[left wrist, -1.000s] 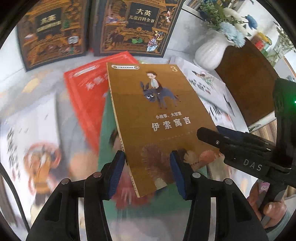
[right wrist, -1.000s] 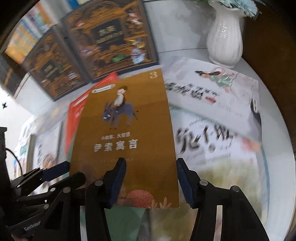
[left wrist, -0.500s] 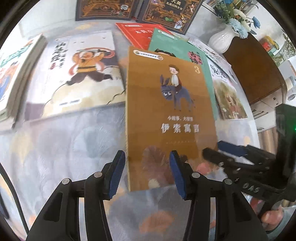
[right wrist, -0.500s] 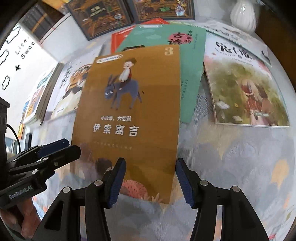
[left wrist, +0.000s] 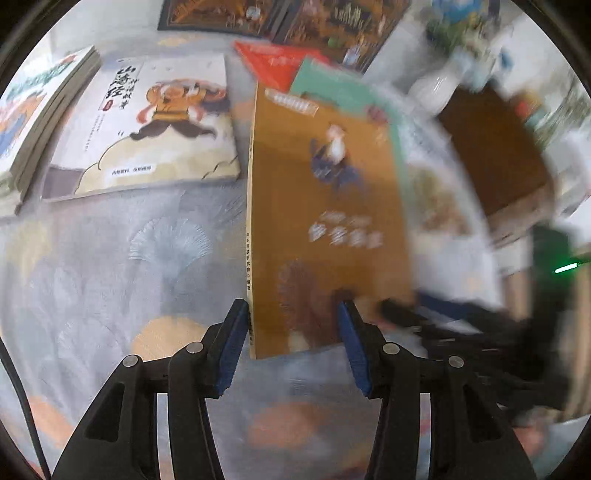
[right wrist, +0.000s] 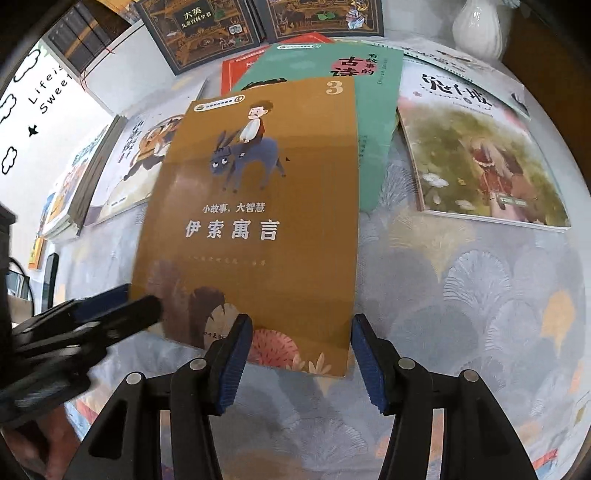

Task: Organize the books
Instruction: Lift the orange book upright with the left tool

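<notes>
Since a second ago the book (right wrist: pixel 258 221) has come away from the dark books (right wrist: pixel 207 29) and the vase (right wrist: pixel 478 29). Back then it hung over the red book (left wrist: pixel 273 62); now its near half hangs over bare cloth (right wrist: pixel 461 314). Its place between my jaws has not changed. In the left view its spine edge now faces the camera, which it did not half a second ago, and the right half of that view is blurred.

My left gripper (left wrist: pixel 291 332) stands partly open and holds the foot of the book, with the 9 o'clock pad against the spine corner. My right gripper (right wrist: pixel 299 350) holds the same foot further along, with its 3 o'clock pad at the fore-edge corner. I cannot tell exactly how the other two pads meet the cover.

The book's long axis runs from 6 to 12 o'clock, away from me. The cover faces up, the title reads upright, the foot is at my jaws, and the head with the "3" is at the far end. The spine lies on the 9 o'clock side.

Beyond the foot, the head overlaps the green book (right wrist: pixel 373 122). A white book (left wrist: pixel 147 122) lies at 10 o'clock with a stack (left wrist: pixel 40 122) beside it. A meadow book (right wrist: pixel 480 158) lies at 2 o'clock. The red book, dark books and vase are furthest, at 12 to 1 o'clock.
</notes>
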### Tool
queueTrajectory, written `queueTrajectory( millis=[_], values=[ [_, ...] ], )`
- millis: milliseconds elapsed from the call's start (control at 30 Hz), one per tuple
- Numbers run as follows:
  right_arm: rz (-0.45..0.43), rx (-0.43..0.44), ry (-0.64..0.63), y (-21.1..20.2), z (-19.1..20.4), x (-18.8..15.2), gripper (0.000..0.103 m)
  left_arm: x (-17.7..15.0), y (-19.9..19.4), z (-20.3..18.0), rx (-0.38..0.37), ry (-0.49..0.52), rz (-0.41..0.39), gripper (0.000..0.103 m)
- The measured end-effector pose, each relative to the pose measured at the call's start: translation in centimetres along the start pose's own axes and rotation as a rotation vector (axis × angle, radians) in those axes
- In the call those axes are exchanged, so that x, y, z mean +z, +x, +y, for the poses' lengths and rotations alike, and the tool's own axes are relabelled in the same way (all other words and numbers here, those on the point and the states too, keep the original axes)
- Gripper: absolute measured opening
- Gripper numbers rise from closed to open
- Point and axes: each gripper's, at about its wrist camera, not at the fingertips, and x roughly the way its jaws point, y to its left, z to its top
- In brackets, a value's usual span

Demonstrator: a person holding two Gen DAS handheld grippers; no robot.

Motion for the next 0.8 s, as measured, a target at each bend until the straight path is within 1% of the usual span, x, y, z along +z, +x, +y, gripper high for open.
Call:
queueTrajectory(
  millis=[67, 133, 167, 200, 267, 333, 367, 400, 500, 533, 600, 633, 700, 733, 800],
  values=[
    [-0.001, 0.017, 0.015, 0.0, -0.4, 0.1, 0.055, 0.4, -1.9, 0.2, -0.135, -0.060, -0.041, 0.046],
    [-0.002, 0.028, 0.023, -0.1, -0.6, 0.1, 0.056, 0.6, -2.3, 0.1, -0.181, -0.071, -0.045, 0.046],
    [-0.002, 0.030, 0.024, -0.3, -0.9, 0.0, 0.057, 0.7, -2.2, 0.0, -0.173, -0.066, -0.047, 0.046],
    [-0.003, 0.033, 0.024, -0.3, -1.0, 0.0, 0.057, 0.7, -1.8, -0.1, -0.148, -0.057, -0.045, 0.046],
    [-0.007, 0.042, 0.024, -0.3, -1.0, 0.0, 0.057, 0.6, -0.6, 0.2, -0.077, -0.047, -0.028, 0.042],
    [-0.012, 0.058, 0.029, -0.4, -1.3, 0.0, 0.057, 0.2, -0.3, 1.1, -0.045, -0.066, -0.024, 0.038],
    [-0.015, 0.063, 0.031, -0.4, -1.4, 0.0, 0.058, 0.1, -0.2, 1.3, -0.046, -0.083, -0.021, 0.038],
    [-0.018, 0.070, 0.032, -0.3, -1.6, -0.1, 0.060, 0.0, -0.2, 1.1, -0.052, -0.088, -0.022, 0.038],
    [-0.028, 0.088, 0.037, -0.4, -1.7, -0.2, 0.066, 0.0, -0.4, 0.9, -0.053, -0.083, -0.024, 0.038],
    [-0.030, 0.086, 0.036, -0.4, -1.7, -0.2, 0.066, 0.1, -0.4, 1.1, -0.063, -0.094, -0.022, 0.038],
    [-0.033, 0.085, 0.032, -0.4, -1.6, -0.4, 0.067, 0.2, -0.7, 1.9, -0.133, -0.155, -0.017, 0.038],
    [-0.034, 0.089, 0.032, -0.5, -1.7, -0.4, 0.067, 0.3, -1.1, 2.3, -0.218, -0.207, -0.014, 0.037],
    [-0.035, 0.102, 0.040, -0.5, -1.5, -0.5, 0.067, 0.4, -1.9, 2.0, -0.281, -0.228, -0.029, 0.037],
    [-0.036, 0.116, 0.051, -0.6, -1.9, -0.5, 0.067, 0.6, -2.1, 1.3, -0.276, -0.197, -0.034, 0.037],
    [-0.034, 0.143, 0.074, -0.7, -2.4, -0.6, 0.067, 0.7, -1.9, 0.3, -0.235, -0.146, -0.040, 0.037]
  ],
)
